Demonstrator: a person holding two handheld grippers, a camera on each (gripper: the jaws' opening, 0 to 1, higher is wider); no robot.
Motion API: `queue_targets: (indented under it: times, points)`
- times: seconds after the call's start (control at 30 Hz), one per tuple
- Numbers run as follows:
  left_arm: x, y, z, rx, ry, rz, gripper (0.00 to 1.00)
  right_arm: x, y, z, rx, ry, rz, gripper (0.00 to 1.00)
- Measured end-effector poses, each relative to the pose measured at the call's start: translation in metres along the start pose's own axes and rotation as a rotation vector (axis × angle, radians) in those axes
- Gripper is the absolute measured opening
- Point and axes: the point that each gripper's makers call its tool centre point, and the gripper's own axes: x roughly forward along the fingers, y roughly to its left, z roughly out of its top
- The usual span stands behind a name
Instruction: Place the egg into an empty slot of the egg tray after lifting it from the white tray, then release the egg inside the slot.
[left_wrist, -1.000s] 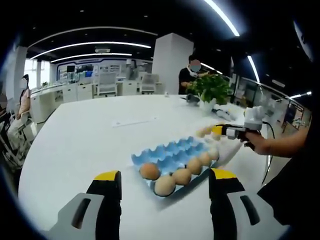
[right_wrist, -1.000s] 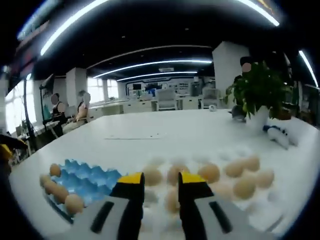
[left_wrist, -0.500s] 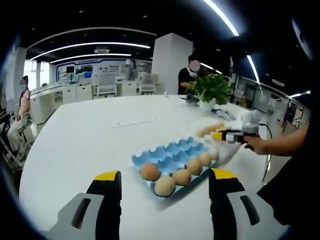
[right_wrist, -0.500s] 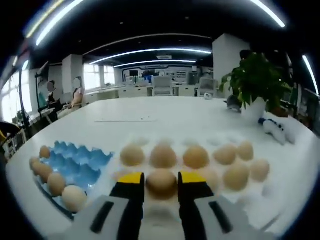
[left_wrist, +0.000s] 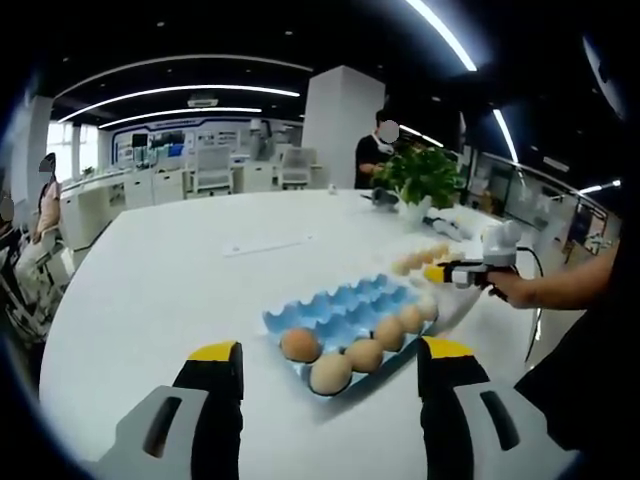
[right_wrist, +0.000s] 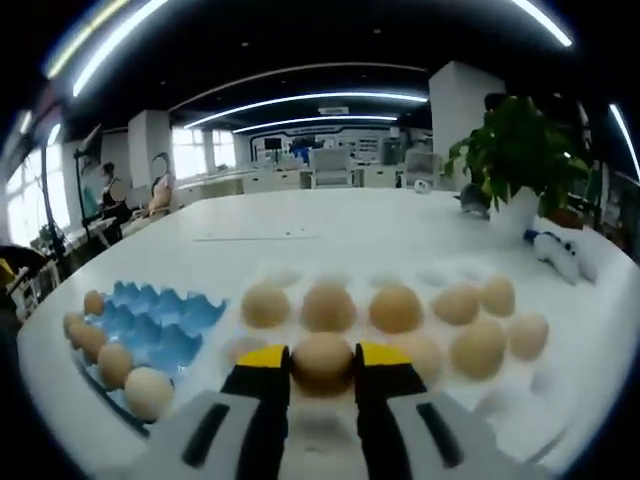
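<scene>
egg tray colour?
Blue. The egg tray shows best in the left gripper view, eggs along its near edge.

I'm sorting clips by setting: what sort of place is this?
Likely an open-plan office: a large white table, rows of desks behind, ceiling strip lights and a potted plant.

The blue egg tray (left_wrist: 345, 312) looked like matt moulded pulp, its cups rough-edged. Beside it the white tray (right_wrist: 500, 395) seemed smooth plastic. Its eggs (right_wrist: 397, 308) had a dull, faintly satin shell.
</scene>
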Motion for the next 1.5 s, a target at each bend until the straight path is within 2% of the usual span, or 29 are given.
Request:
queue_targets:
  times: [0.4, 0.6, 1.17, 1.5]
  points:
    - [-0.001, 0.001, -0.002, -0.003, 0.001, 0.006, 0.72, -0.007, 0.006, 0.019, -0.001, -0.049, 0.018, 0.25]
    - [-0.001, 0.001, -0.004, -0.005, 0.005, 0.009, 0.72, -0.009, 0.018, 0.03, -0.009, -0.077, 0.045, 0.25]
    - [-0.002, 0.003, -0.006, -0.012, 0.004, 0.012, 0.72, -0.002, 0.067, 0.039, -0.056, -0.083, 0.164, 0.25]
    - [-0.003, 0.003, -0.006, -0.014, 0.003, 0.015, 0.72, 0.004, 0.115, 0.041, -0.09, -0.079, 0.277, 0.25]
